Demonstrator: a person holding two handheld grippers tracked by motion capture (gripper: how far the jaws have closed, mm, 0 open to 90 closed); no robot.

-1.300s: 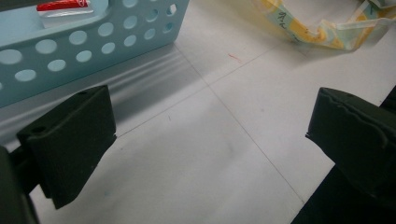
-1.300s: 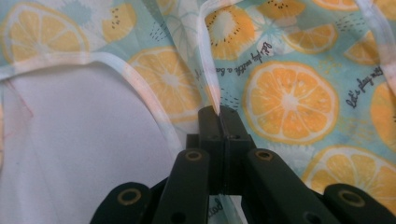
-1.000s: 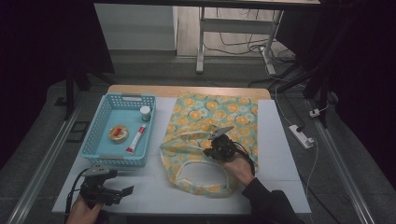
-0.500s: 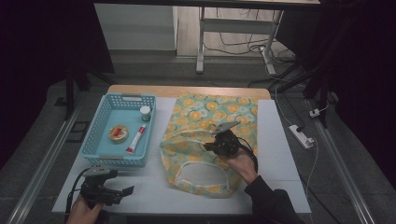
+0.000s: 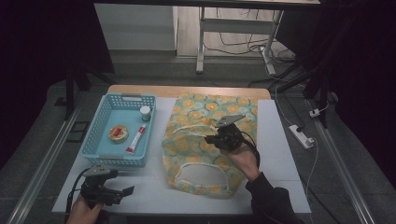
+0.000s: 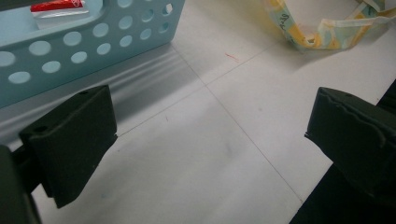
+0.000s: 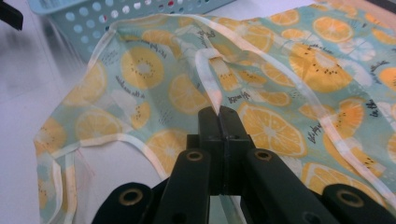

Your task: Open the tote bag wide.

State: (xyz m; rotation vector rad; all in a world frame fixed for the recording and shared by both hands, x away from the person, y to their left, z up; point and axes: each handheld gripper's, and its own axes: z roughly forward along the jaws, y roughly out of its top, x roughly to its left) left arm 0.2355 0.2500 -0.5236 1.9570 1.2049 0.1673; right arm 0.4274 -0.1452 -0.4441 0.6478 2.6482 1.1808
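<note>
— So, what have your jaws got right now?

— My right gripper [image 7: 219,112] is clamped flat together on the pale strap [image 7: 208,77] of the fruit-print bag [image 5: 205,140]. In the right gripper view the strap runs straight into the seam between the two black jaws and is pulled up off the cloth there, making a small ridge.

— And the left one?

— My left gripper [image 5: 122,192] holds nothing. Its jaws stand wide apart over bare white table [image 6: 196,154], low at the near left corner, with my left hand [image 5: 84,212] behind it.

— Where does the bag sit?

— On the table, right of centre, lying mostly flat with its orange-slice pattern up. Its other strap forms a loop [image 5: 201,176] at the near edge, and my right hand [image 5: 243,158] reaches over the bag from the near side. In the left gripper view a corner of that loop [image 6: 322,35] shows at the top right, well apart from my open jaws.

— What's beside it?

— A light blue basket [image 5: 100,140], just left of the bag. Inside are a red-and-white tube [image 5: 135,139], a round yellow thing [image 5: 118,132] and a small jar with a pale lid [image 5: 145,113]. The basket's holed wall [image 6: 84,46] is near my left jaws, not touching them.
</note>
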